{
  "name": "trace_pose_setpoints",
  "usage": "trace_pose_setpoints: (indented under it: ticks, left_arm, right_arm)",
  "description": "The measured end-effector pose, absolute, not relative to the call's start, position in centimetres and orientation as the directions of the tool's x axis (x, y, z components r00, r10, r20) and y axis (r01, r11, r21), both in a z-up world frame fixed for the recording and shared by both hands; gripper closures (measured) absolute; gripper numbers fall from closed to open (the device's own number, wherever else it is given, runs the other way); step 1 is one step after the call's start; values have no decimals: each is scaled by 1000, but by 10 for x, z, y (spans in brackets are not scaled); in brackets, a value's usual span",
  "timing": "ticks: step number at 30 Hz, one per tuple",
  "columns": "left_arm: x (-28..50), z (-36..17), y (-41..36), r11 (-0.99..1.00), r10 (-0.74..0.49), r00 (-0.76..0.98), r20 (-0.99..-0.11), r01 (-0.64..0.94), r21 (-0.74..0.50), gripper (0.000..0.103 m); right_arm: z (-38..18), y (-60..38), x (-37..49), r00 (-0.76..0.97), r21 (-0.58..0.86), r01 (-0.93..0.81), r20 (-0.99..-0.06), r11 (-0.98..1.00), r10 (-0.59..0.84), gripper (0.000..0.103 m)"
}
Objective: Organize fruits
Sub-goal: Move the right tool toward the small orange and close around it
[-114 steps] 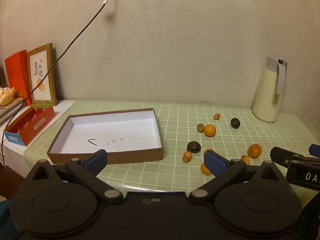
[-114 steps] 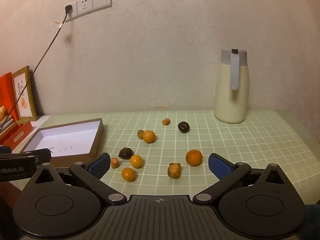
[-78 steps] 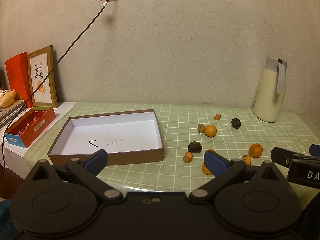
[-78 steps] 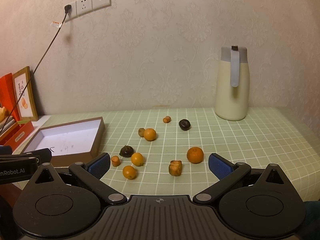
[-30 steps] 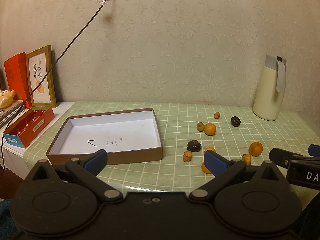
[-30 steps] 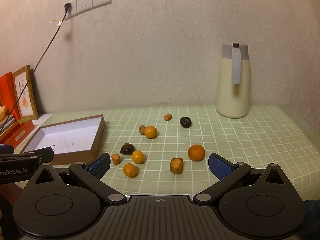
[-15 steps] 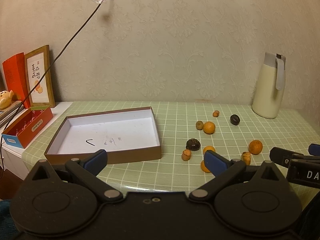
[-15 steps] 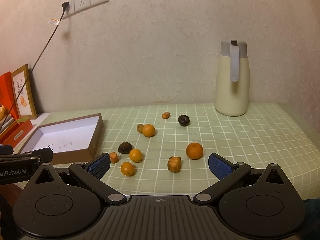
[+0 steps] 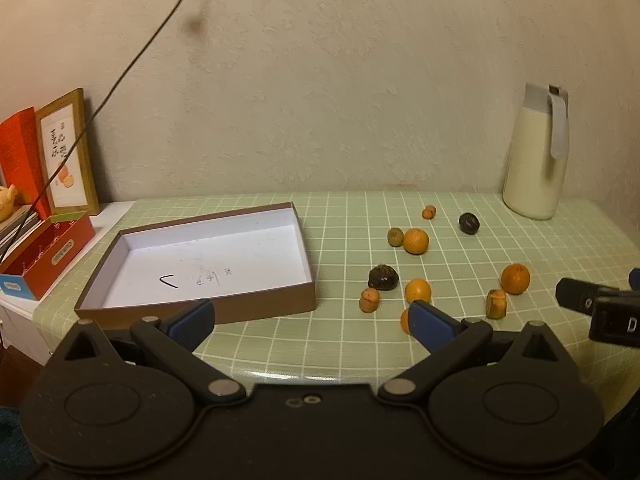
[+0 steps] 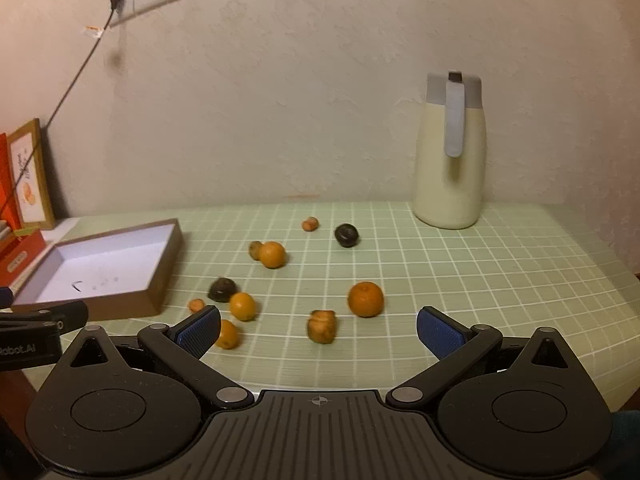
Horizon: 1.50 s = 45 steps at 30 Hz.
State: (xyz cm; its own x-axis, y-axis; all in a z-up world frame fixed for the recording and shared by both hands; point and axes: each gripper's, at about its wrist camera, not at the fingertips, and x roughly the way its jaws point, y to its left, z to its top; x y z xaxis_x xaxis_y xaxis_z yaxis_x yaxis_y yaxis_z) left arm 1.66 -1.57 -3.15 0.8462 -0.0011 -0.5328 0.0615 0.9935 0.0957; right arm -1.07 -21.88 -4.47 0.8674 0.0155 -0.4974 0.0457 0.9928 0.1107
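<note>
Standing at far left: red cardboard carton [image 9: 48,258], wooden picture frame [image 9: 66,152]. Shallow brown cardboard tray with white floor [image 9: 208,258] bare. Scattered small oranges and dark fruits [image 10: 276,255] lie right of tray on green gridded tablecloth [image 10: 460,272]. Cream thermos jug [image 10: 450,160] behind. Left gripper [image 9: 310,318] and right gripper [image 10: 318,330] both spread, holding nothing.

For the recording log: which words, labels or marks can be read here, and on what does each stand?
"Robot.AI": on the left gripper, its start cut off, in the right wrist view.
"D": on the right gripper, the rest cut off, in the left wrist view.
Handwriting inside the box: illegible.
Framed picture characters: unreadable.
Red carton label: too small.
</note>
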Motion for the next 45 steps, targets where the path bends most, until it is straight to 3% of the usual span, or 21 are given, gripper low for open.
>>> trace_pose_setpoints:
  ticks: [10, 18, 20, 21, 22, 28, 36, 41, 42, 45]
  left_arm:
    - [40, -59, -30, 985, -57, 820, -570, 138, 101, 6]
    - [59, -81, -53, 969, -119, 804, -582, 223, 110, 26]
    - [63, -87, -58, 963, -138, 798, -587, 247, 109, 33]
    - [66, -90, -61, 961, -144, 791, -594, 255, 108, 33]
    - [68, -93, -63, 960, -146, 787, -599, 258, 105, 34]
    - [83, -109, -75, 962, -144, 777, -613, 254, 96, 35]
    - [103, -129, -85, 964, -147, 763, -630, 254, 82, 61]
    - [110, -136, -87, 965, -160, 755, -636, 254, 59, 66]
    - [111, -137, -87, 965, -166, 754, -635, 258, 54, 68]
    - [113, -139, -89, 964, -169, 762, -626, 261, 58, 73]
  right_arm:
    - [-62, -226, 4, 882, 87, 38, -471, 996, 8, 0]
    - [-73, -240, 27, 870, 138, 57, -493, 989, 19, 0]
    - [-75, -242, 33, 870, 136, 60, -494, 989, 16, 14]
    - [-76, -242, 37, 866, 136, 59, -500, 989, 17, 32]
    - [-78, -243, 41, 861, 141, 59, -508, 988, 21, 37]
    - [-90, -245, 61, 837, 147, 64, -546, 987, 27, 37]
    - [-101, -251, 72, 829, 173, 86, -558, 981, 26, 37]
    - [-109, -251, 80, 818, 189, 93, -574, 978, 33, 37]
    - [-111, -250, 82, 816, 194, 93, -577, 977, 37, 38]
    - [-115, -246, 88, 816, 198, 85, -576, 976, 46, 56]
